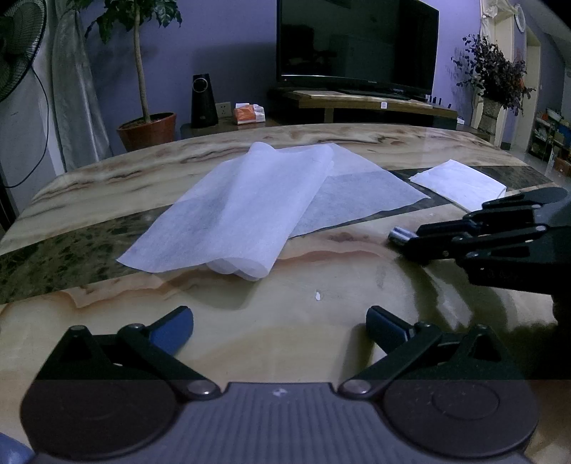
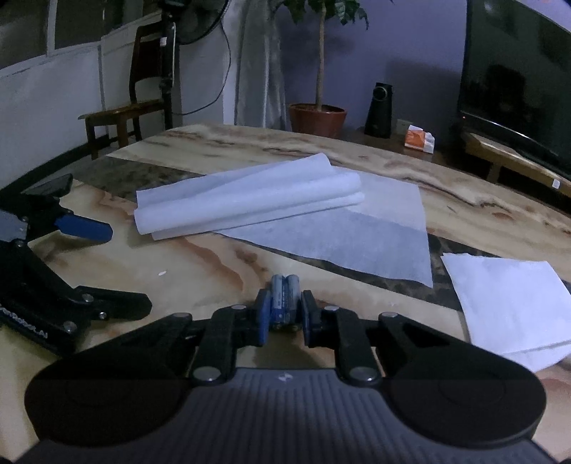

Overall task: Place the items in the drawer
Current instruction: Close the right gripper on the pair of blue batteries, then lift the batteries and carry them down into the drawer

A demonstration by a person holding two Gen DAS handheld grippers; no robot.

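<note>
In the right wrist view, the left gripper [image 2: 96,264] sits at nine o'clock with one blue pad [image 2: 84,226] showing, its fingers spread wide over bare tabletop and gripping nothing. At ten o'clock behind it stand a wooden chair [image 2: 121,114] and a floor fan [image 2: 185,21]. Toward twelve o'clock a loosely folded white sheet [image 2: 246,196] lies on a flat thin sheet [image 2: 357,235], both well ahead of the grippers. At the centre the right gripper [image 2: 283,317] clamps a small bundle of batteries [image 2: 284,296] between its narrow-set pads, low over the table [image 2: 214,264]. At three o'clock a white paper [image 2: 510,303] lies flat, near the flat sheet's corner but apart from it. The table is glossy, marbled tan with a dark speckled band. Beyond it, from twelve to two o'clock: a potted tree [image 2: 317,117], a black speaker [image 2: 379,110], an orange tissue pack [image 2: 419,139] and a dark television [image 2: 517,71] on a low wooden stand, against a purple wall
</note>
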